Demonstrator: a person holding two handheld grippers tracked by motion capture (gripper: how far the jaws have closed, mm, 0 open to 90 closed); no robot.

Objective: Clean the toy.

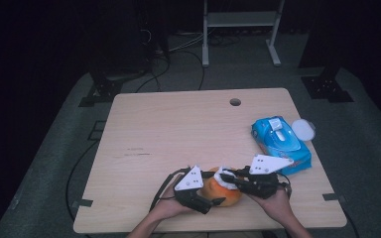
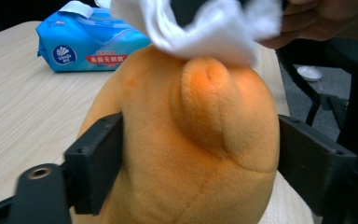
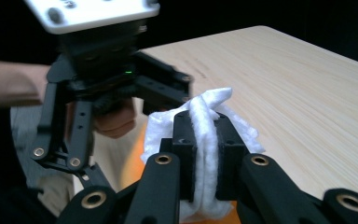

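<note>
Left jaws: the left gripper (image 1: 213, 202) is straddling the orange plush toy (image 2: 186, 154), one black jaw at each flank; the fabric is barely dented, so they are standing apart around it rather than squeezing.
Right jaws: the right gripper (image 3: 200, 154) is clamping a white wipe (image 3: 205, 140) tight, the cloth bunching out above and below the pads.
Plush toy: it is sitting on the wooden table (image 1: 178, 129) near the person's edge, between the two hands.
Look of the toy: soft, rounded, fuzzy orange pile with a raised nub and stitched seams; the wipe is pressing on its top.
Risk, slipping: with the left jaws this loose, I judge a firm rub could be pushing the toy over or out from between them.
Risk, wipe: the cloth is folded thick in the pads, so a loose tail may be dragging or snagging on the pile.
Risk, collision: both grippers are crowding the toy, so they could be knocking together.
Blue wipe pack (image 1: 280, 144): lying right of the toy and farther from the person, its white lid (image 1: 303, 130) just beside it.
</note>
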